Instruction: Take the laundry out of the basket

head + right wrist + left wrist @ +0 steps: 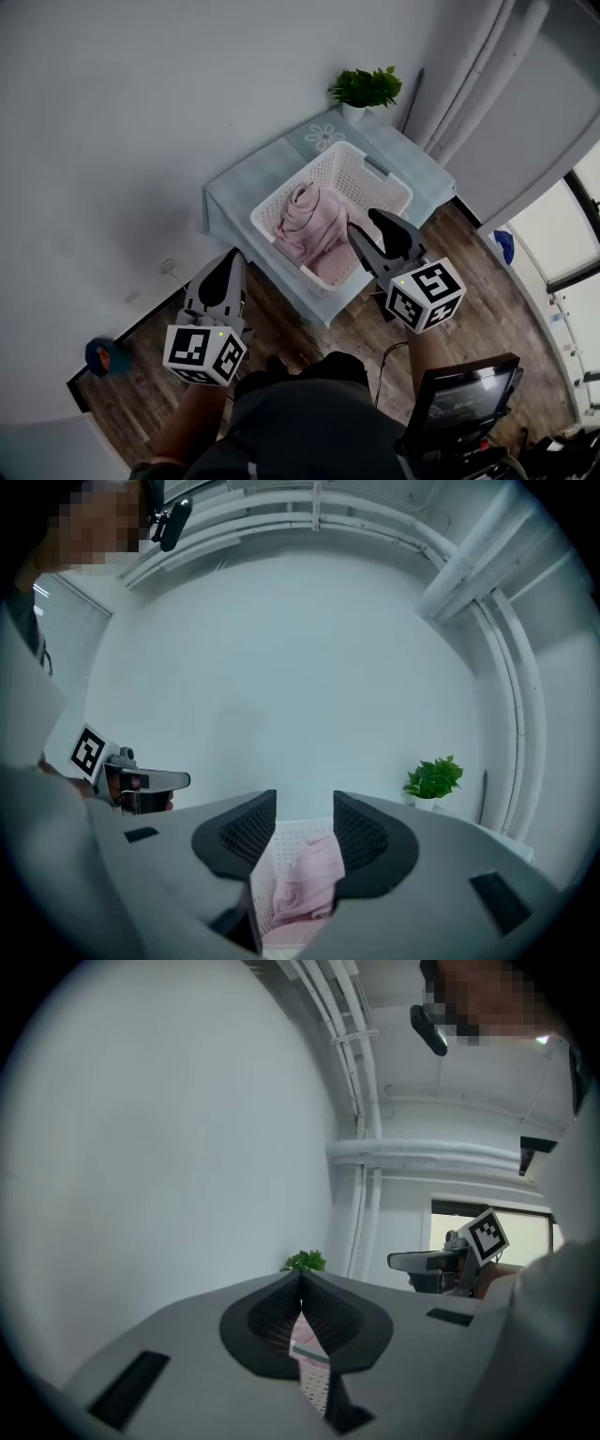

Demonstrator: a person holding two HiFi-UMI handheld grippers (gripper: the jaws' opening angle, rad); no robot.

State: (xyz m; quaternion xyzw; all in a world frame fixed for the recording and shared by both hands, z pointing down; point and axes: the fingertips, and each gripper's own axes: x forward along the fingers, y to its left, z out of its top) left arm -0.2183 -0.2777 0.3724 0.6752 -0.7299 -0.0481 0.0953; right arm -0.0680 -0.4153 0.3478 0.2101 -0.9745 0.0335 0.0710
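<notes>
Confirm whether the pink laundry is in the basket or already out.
In. The pink laundry lies bunched inside the white basket, which stands on the table; none of it hangs over the rim.

Setting: domestic-style room. Evidence: dark wood-plank floor [141, 394], plain pale walls [141, 94], grey floor-length curtains [478, 66], small desk under pale blue checked cloth [234, 183] carrying white lattice plastic laundry basket [349, 173] of pink fabric [309, 225], and potted green plant [366, 87].
</notes>
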